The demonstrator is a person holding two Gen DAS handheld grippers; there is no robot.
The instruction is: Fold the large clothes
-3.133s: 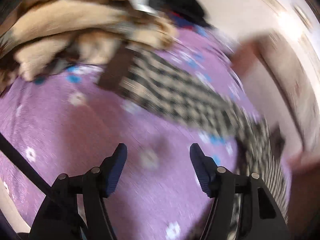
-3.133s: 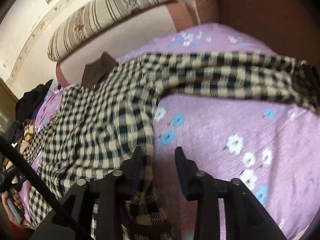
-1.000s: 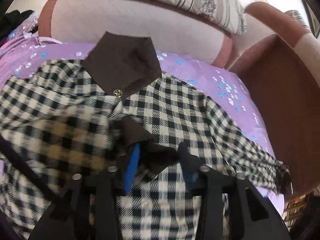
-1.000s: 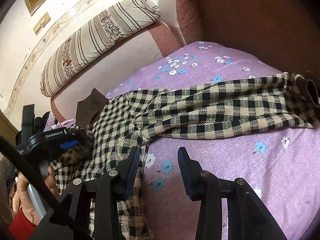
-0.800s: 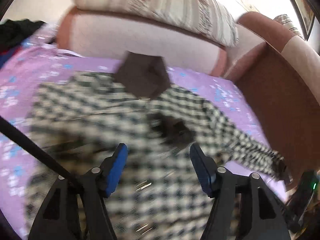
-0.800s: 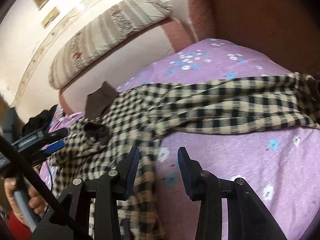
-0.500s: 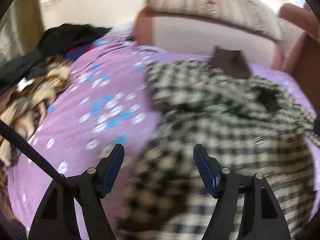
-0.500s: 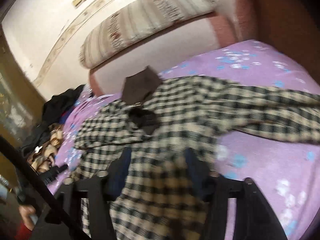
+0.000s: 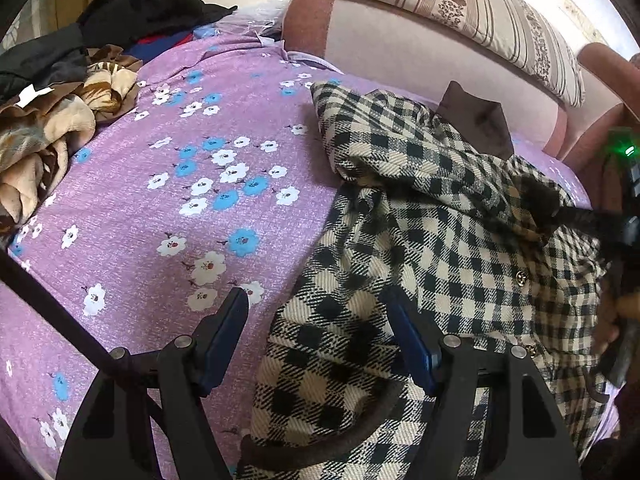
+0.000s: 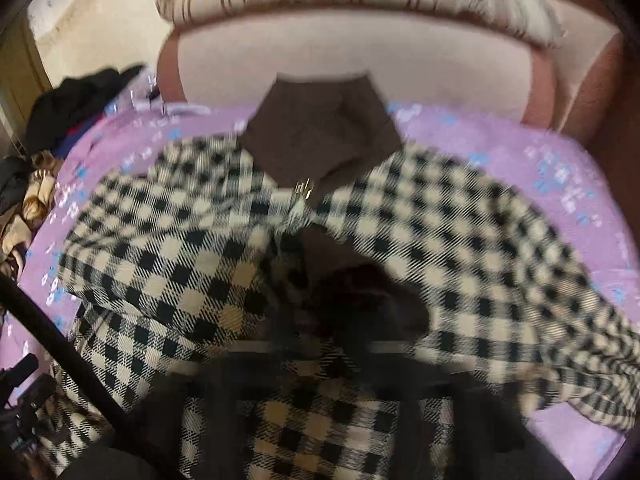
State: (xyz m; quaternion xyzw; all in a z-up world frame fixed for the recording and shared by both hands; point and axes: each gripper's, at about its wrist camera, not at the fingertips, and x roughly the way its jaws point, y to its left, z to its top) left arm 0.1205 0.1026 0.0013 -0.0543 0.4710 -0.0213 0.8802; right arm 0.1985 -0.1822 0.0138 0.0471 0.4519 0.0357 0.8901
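A black-and-cream checked coat (image 9: 440, 240) lies on the purple flowered bedspread (image 9: 160, 208), brown collar (image 9: 476, 120) toward the sofa back. My left gripper (image 9: 316, 304) is open over the coat's left edge, with checked cloth below and between its blue pads (image 9: 224, 328). At the right edge of the left wrist view, my right gripper (image 9: 572, 214) pinches the coat's dark cuff (image 9: 536, 196). The right wrist view is blurred: the coat (image 10: 200, 260) fills it, the collar (image 10: 320, 136) is beyond, and my right gripper (image 10: 332, 320) is shut on the dark cuff (image 10: 360, 292).
A heap of tan and brown clothes (image 9: 44, 132) and dark garments (image 9: 136, 12) lie at the far left. A pink sofa back (image 9: 400, 48) with a striped pillow (image 9: 460, 4) runs behind. A person's hand (image 9: 612, 320) shows at the right edge.
My left gripper let go of the dark cuff, opened and swung left to the coat's edge. My right gripper moved left from the bedspread over the coat and shut on the cuff.
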